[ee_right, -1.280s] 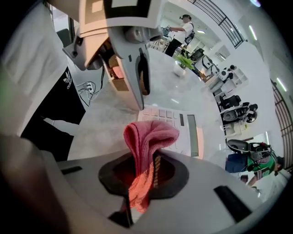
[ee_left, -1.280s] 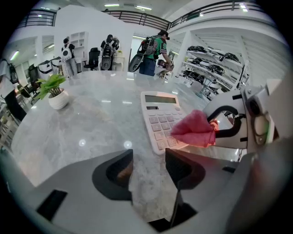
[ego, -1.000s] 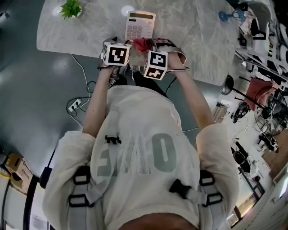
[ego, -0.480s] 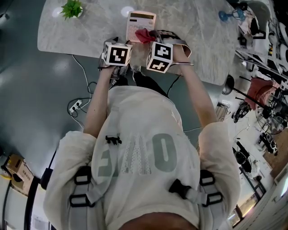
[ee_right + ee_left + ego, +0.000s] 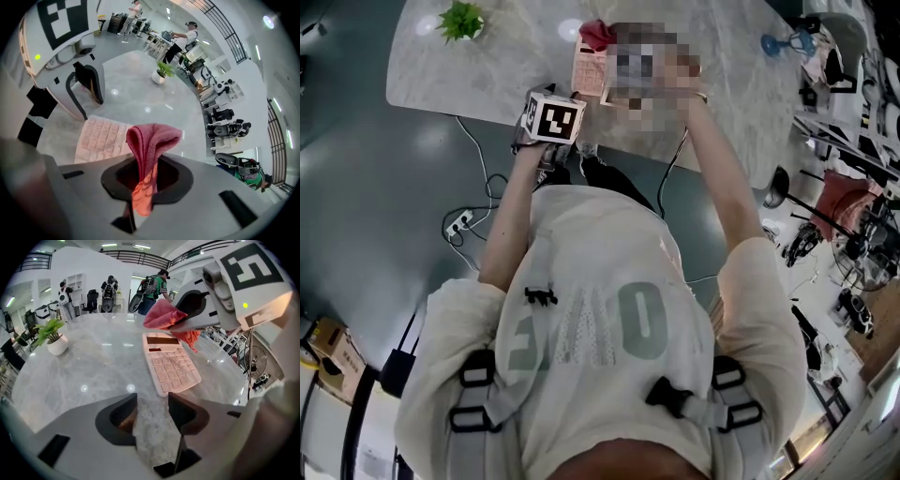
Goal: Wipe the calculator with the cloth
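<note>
Right claw (image 5: 149, 174) clamped on the folded red cloth (image 5: 151, 138), held over the display end of the pink calculator (image 5: 171, 363); left claw (image 5: 152, 409) parted, nothing between its jaws, just short of the calculator's near edge; calculator flat on the marble worktop (image 5: 93, 366); potted plant (image 5: 54, 336) well apart.

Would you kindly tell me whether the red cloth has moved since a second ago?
Yes. The cloth has gone from the calculator's near end to its far end, away from the person.
</note>
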